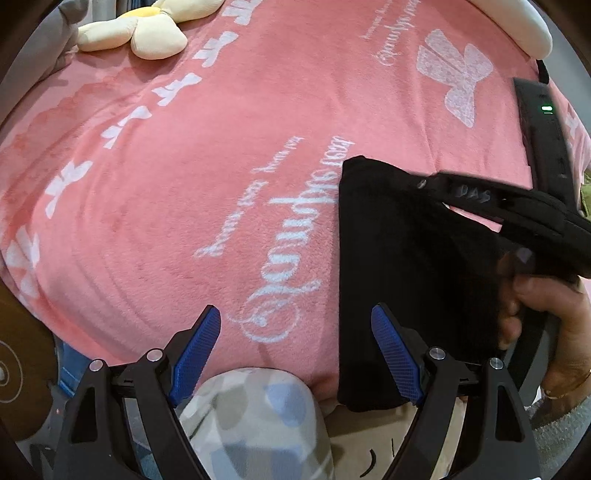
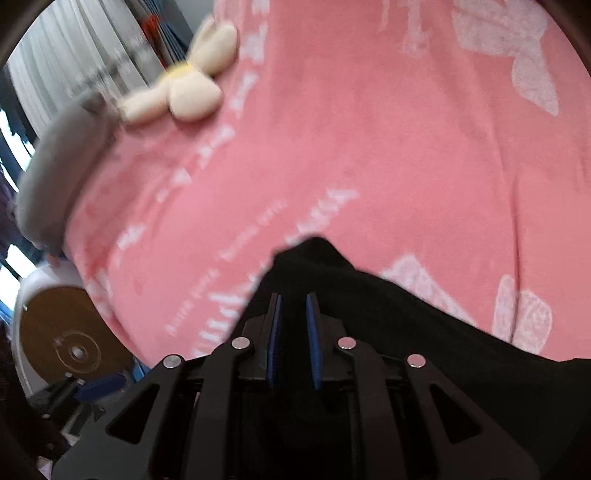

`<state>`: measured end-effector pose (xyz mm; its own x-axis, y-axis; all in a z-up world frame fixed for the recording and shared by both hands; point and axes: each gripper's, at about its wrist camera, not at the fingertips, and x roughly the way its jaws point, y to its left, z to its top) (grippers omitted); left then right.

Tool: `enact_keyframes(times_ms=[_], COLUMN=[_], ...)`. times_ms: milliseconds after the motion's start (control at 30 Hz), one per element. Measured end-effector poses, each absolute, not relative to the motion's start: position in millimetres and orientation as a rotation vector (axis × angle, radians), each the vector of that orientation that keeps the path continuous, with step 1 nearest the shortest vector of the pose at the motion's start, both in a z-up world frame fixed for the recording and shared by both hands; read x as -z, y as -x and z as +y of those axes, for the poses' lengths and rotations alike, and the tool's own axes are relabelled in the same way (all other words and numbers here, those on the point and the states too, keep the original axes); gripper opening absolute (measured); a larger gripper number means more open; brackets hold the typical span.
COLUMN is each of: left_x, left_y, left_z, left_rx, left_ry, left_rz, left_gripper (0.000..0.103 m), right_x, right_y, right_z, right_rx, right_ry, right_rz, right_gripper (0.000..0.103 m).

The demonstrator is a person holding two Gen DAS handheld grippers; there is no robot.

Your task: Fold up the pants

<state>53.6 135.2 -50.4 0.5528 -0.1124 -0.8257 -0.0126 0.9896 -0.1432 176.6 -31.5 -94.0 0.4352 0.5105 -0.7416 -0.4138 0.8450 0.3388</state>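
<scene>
The black pants (image 1: 406,266) lie folded into a narrow strip on the pink blanket (image 1: 184,203), at the right of the left wrist view. My left gripper (image 1: 295,317) is open and empty, low over the blanket just left of the pants' near end. My right gripper (image 2: 293,302) is nearly shut with black pants fabric (image 2: 369,314) between and around its blue pads; the view is motion-blurred. The right gripper's body (image 1: 517,210) and the hand holding it show above the pants in the left wrist view.
A cream flower-shaped plush (image 1: 136,33) lies at the far left of the blanket, also in the right wrist view (image 2: 192,85). A grey cushion (image 2: 55,177) sits beside it. A round wooden stool (image 2: 70,332) stands off the bed's left edge. My patterned knee (image 1: 255,424) is below.
</scene>
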Motion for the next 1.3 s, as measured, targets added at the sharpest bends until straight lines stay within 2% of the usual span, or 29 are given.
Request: enact_keyframes(times_ms=[200, 367, 633, 700, 733, 1067, 1200, 1300], left_x=[54.9, 57.3, 54.4, 52.3, 51.9, 64.0, 75.4, 75.6], left_y=[-58.0, -57.9, -51.2, -48.8, -48.5, -36.5, -35.6, -33.3], left_z=[118.9, 113.8, 97.0, 89.8, 87.2, 55.9, 58.8, 55.7], left_rx=[0.091, 0.091, 0.072, 0.084, 0.085, 0.070, 0.058, 0.048], left_ry=[0.112, 0.101, 0.028, 0.021, 0.019, -0.057, -0.024, -0.050], left_rz=[1.003, 1.018, 0.995, 0.998, 0.999, 1.036, 1.078, 1.068], left_gripper=[0.081, 0.081, 0.081, 0.081, 0.081, 0.085, 0.085, 0.086], right_x=[110.3, 70.6, 71.9, 74.3, 75.7, 92.1, 99.6, 104.5], right_y=[-211.3, -174.3, -70.0, -50.6, -39.7, -14.1, -13.2, -18.7], right_z=[2.8, -41.8, -179.6, -200.5, -210.3, -228.1, -224.6, -223.3], right_rx=[-0.565, -0.541, -0.243, -0.197, -0.178, -0.199, -0.205, -0.240], right_ry=[-0.009, -0.091, -0.145, -0.176, -0.183, -0.240, -0.245, -0.293], right_rz=[0.985, 0.887, 0.891, 0.892, 0.889, 0.910, 0.928, 0.937], right_gripper=[0.011, 0.015, 0.031, 0.050, 0.052, 0.052, 0.057, 0.058])
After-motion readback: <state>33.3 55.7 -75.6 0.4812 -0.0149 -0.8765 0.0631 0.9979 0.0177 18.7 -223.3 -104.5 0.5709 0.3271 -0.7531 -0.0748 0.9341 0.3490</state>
